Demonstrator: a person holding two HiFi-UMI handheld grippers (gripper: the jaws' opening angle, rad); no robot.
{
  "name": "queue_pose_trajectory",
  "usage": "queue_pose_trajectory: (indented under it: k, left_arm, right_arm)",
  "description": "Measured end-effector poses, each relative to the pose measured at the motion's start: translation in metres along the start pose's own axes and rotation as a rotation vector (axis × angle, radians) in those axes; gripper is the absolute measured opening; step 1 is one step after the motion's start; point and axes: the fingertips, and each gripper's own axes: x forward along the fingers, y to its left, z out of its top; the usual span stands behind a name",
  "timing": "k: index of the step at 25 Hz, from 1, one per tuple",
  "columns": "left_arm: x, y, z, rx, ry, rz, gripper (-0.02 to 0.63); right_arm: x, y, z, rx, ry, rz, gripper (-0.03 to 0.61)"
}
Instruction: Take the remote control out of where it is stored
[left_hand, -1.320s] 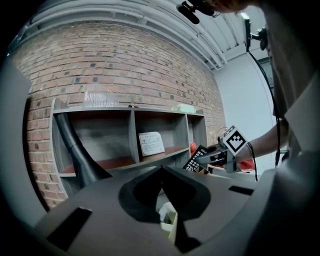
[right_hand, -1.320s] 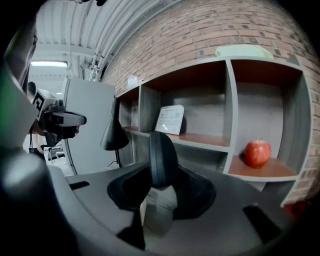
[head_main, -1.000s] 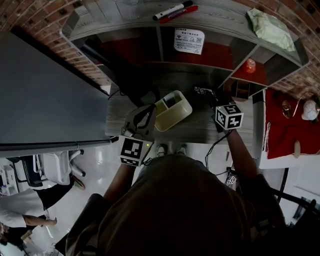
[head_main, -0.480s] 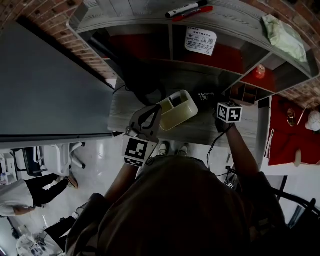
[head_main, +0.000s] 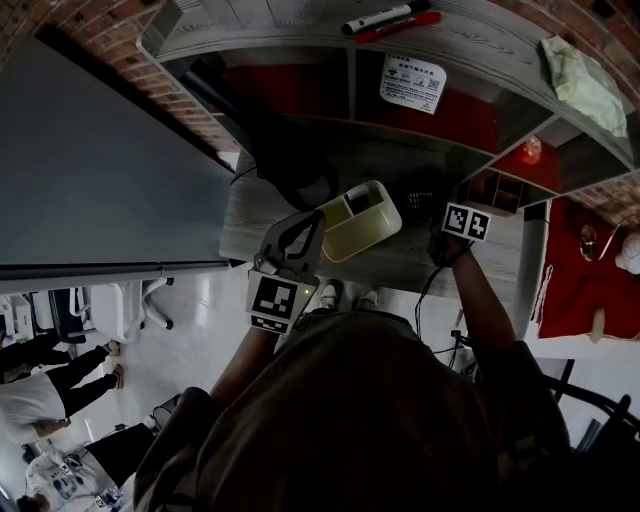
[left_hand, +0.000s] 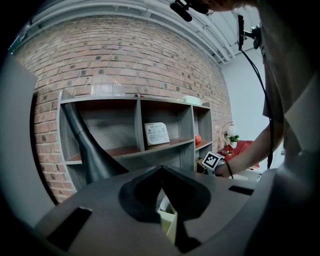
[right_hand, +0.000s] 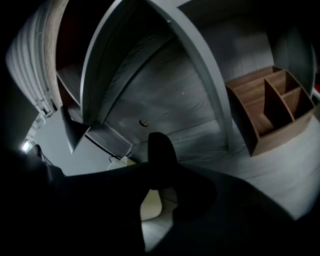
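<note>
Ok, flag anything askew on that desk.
The box sits turned at an angle to the desk edge, its corner in the left gripper. Nothing spilled or damaged shows.

No legible text; only tiny unreadable print on the white card (head_main: 412, 82)

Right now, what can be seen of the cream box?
The box is pale cream and plastic-looking, with rounded corners, an open top and a divider inside. It stands upright on the grey desk. The left gripper has its jaws closed on one wall of the box; nothing else visibly touches it.
</note>
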Motion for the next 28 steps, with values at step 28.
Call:
queue_pose_trajectory:
  k: [28]
  left_arm:
    - [0.007, 0.015, -0.012, 0.005, 0.041, 0.024, 0.011]
  right_arm:
    - [0.024, -0.059, -0.022, -0.163, 0.104, -0.221, 0.252]
